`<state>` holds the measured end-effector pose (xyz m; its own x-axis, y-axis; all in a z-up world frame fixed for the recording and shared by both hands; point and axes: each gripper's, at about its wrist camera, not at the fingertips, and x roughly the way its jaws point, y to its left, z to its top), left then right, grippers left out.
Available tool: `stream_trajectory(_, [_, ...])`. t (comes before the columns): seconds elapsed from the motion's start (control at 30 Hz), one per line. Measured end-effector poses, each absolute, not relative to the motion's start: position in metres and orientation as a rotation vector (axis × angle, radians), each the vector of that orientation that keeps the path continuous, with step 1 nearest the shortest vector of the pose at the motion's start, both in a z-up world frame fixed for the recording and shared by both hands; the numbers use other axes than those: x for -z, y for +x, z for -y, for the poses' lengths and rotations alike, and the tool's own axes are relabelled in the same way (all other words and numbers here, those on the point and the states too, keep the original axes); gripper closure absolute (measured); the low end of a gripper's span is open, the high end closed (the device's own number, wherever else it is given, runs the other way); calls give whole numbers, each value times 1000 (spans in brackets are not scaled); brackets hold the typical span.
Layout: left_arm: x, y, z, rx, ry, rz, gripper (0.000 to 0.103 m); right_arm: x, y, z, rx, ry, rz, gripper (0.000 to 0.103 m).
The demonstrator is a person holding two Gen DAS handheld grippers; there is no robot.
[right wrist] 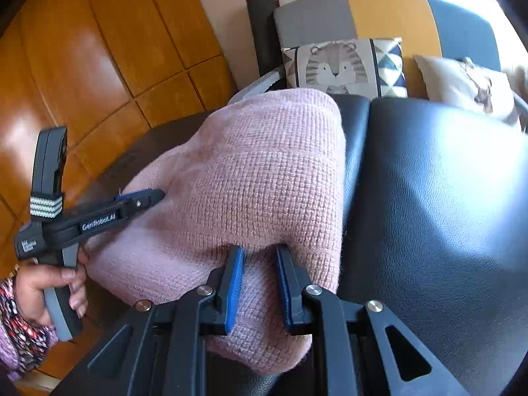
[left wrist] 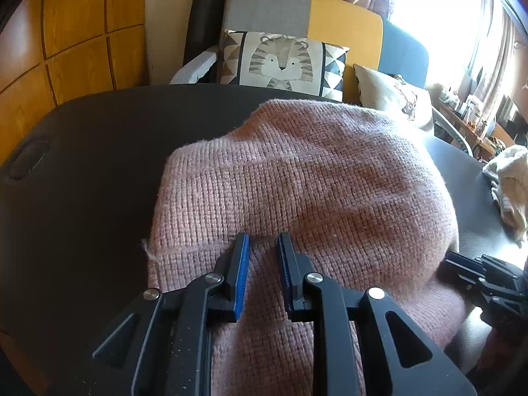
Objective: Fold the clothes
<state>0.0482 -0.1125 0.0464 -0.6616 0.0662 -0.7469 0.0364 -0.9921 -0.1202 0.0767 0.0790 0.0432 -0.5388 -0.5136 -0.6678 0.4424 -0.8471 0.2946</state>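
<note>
Pink knit fills the space between both pairs of blue-padded fingers: the pink sweater [left wrist: 297, 181] lies in a thick, bunched heap on the black leather table [left wrist: 82, 165], and its near edge is gathered up into each tool. At the left gripper [left wrist: 263, 241] the pads sit close together with a ridge of the knit pinched between them; a loose bit of yarn sticks out at the sweater's left hem. At the right gripper [right wrist: 260, 250] it is the same, a fold of the sweater's right corner clamped between narrow-set pads, with more of the cloth hanging below them over the table edge. From the right side you can see the person's left hand [right wrist: 49, 287], in a patterned sleeve [right wrist: 16, 336], wrapped around the grey handle of the left tool. On the table's right end lies a cream garment [left wrist: 508, 181], apart from the sweater. Behind the table stands a sofa [left wrist: 346, 33] in grey, yellow and blue panels, with a tiger cushion [left wrist: 280, 62] and a pale deer cushion [left wrist: 396, 95]. Wooden panelling [left wrist: 66, 33] covers the wall to the left.
</note>
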Motion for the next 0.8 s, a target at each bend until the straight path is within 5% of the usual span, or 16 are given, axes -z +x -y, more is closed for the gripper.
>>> stream_trajectory(0.23, [-55, 72, 124, -2922, -1250, 131, 84, -47, 73, -81, 2373, 1047, 82, 85])
stream_trajectory(0.4, [-53, 91, 148, -2877, -1215, 299, 84, -47, 74, -81, 2372, 1052, 97, 85])
stream_trajectory(0.57, [-30, 92, 141, -2895, -1275, 114, 80, -47, 74, -82, 2372, 1049, 99, 85])
stream_trajectory(0.8, [-42, 87, 168, -2800, -1227, 340, 78, -53, 71, -89, 2323, 1083, 137, 84])
